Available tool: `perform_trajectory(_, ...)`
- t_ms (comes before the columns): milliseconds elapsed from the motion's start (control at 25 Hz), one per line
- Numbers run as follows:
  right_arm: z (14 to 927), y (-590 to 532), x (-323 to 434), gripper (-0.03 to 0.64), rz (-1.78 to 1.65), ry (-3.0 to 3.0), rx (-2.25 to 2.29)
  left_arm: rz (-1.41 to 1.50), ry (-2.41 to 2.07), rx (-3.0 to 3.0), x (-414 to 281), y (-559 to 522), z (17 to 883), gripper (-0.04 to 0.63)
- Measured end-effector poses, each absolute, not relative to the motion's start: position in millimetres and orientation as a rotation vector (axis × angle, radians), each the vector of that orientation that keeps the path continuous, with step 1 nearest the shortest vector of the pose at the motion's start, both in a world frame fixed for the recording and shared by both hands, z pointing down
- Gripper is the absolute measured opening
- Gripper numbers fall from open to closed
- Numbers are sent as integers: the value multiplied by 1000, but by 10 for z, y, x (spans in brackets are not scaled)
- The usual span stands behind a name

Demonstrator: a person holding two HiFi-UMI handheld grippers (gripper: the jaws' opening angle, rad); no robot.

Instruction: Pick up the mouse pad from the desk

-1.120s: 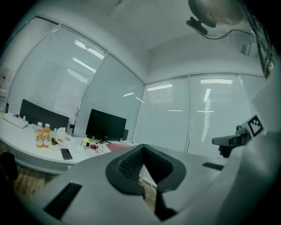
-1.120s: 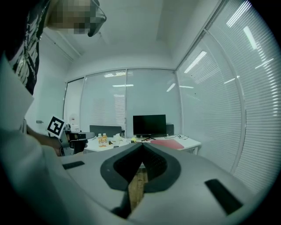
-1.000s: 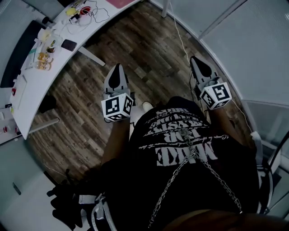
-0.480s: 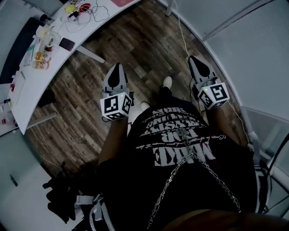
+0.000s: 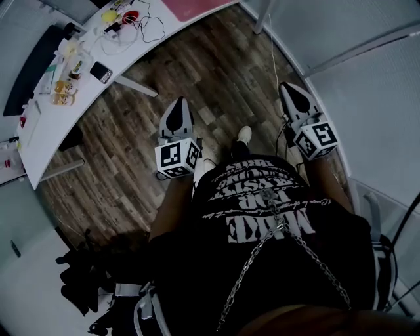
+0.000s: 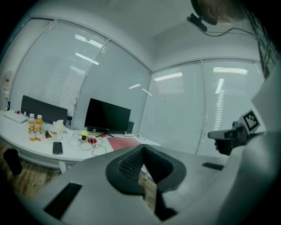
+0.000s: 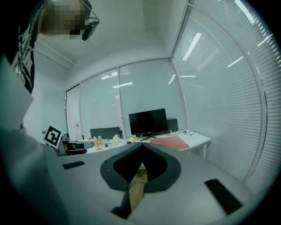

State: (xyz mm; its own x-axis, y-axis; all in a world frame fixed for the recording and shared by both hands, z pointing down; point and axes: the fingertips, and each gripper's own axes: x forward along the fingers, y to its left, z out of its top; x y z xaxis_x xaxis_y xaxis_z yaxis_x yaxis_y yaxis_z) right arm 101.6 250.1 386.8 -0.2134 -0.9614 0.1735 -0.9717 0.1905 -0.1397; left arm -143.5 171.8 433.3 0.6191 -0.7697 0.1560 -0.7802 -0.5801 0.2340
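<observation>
The pink mouse pad [image 5: 190,8] lies on the white curved desk [image 5: 59,131] at the top of the head view, far ahead of both grippers. The left gripper view shows the mouse pad [image 6: 123,143] past the jaws, and the right gripper view shows the mouse pad [image 7: 170,142] right of a monitor. My left gripper [image 5: 176,104] is held over the wooden floor, shut and empty. My right gripper [image 5: 289,86] is level with it on the right, also shut with nothing in it. In both gripper views the jaws meet at a point, left gripper [image 6: 142,147] and right gripper [image 7: 142,145].
On the desk are a black monitor [image 6: 107,116], a phone [image 5: 100,71], two orange bottles [image 6: 34,126] and tangled cables [image 5: 134,26]. Frosted glass walls with blinds [image 5: 367,59] run along the right. A white cable [image 5: 272,56] trails on the floor. Dark bags [image 5: 82,282] sit at lower left.
The person has stepped forward toward the desk; a shoe now shows between the grippers. Both grippers moved ahead with the body and stayed shut. More of the pink pad is in view.
</observation>
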Motion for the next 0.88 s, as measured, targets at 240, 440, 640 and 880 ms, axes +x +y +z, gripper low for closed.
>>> perform_trajectory(240,3816,2250,1444,-6,330,-2411,1939,47,-1286,2575,-1020,1526,4203,4)
perform_trajectory(440,3635,2134,1691,-6,273,-2483,1908,41,-1324,2599,-713,1444,4004,4)
perform_trajectory(640,3545,2092,1946,-6,235,-2509,1929,17,-1332,2547,-552,1398,3929,4)
perform_trajectory(880,3652,2084,2085,-6,296,-2513,1944,26,-1370,2590,-476,1357,3755,3)
